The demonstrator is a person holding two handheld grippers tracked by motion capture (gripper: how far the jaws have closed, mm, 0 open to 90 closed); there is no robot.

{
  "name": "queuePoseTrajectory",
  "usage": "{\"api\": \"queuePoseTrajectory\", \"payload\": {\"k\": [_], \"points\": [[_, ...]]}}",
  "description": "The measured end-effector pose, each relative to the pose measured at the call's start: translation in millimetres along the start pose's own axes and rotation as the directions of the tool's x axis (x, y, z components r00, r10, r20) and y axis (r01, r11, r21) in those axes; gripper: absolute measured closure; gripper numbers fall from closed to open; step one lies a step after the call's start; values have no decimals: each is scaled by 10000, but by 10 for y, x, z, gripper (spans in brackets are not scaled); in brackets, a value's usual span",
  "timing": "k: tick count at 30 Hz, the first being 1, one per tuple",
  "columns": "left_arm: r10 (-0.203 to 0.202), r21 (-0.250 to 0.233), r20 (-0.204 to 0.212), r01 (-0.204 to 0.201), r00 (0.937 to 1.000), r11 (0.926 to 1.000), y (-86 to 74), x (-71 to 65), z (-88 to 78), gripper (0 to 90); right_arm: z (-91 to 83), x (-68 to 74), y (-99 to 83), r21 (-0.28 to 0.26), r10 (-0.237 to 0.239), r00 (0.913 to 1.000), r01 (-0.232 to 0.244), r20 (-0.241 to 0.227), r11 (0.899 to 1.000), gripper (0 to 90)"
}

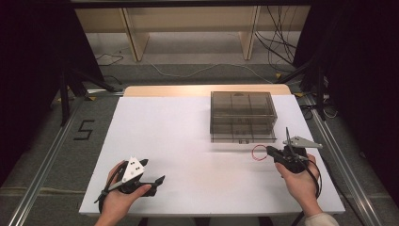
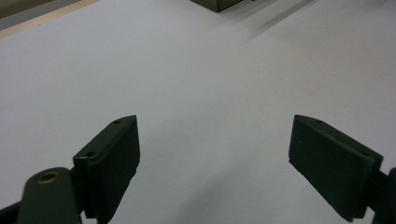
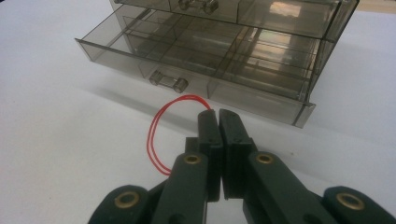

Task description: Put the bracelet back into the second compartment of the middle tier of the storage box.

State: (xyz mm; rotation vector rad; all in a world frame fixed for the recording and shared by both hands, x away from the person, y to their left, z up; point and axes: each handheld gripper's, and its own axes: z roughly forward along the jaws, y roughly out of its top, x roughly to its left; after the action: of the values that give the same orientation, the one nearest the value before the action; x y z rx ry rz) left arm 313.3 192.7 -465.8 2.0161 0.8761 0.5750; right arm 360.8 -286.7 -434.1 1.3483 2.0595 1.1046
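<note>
My right gripper (image 3: pixel 218 114) is clamped on a red wire loop (image 3: pixel 161 135), held just in front of the smoked-plastic drawer organizer (image 1: pixel 243 115), whose bottom drawer (image 3: pixel 187 60) is pulled out. Left gripper (image 1: pixel 149 175) hangs released, well apart. Risk as I see it: the thin loop slips from the pads or snags the drawer's front wall. Loop's long axis runs back toward me, leaning left.

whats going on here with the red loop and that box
A person holds a pair of tongs in each hand over a white table. The right tongs are shut on a thin red loop, holding it just in front of a smoky clear drawer box whose bottom drawer is pulled open. The left tongs are open with nothing between them, off to the side of the box.
</note>
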Motion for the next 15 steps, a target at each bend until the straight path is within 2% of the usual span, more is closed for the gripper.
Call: {"api": "queuePoseTrajectory", "payload": {"k": [15], "points": [[-5,-22,6,5,10000,10000,2,-2,1,164,52,-17,84,-174,-2,10000,3,22,9998,889]]}}
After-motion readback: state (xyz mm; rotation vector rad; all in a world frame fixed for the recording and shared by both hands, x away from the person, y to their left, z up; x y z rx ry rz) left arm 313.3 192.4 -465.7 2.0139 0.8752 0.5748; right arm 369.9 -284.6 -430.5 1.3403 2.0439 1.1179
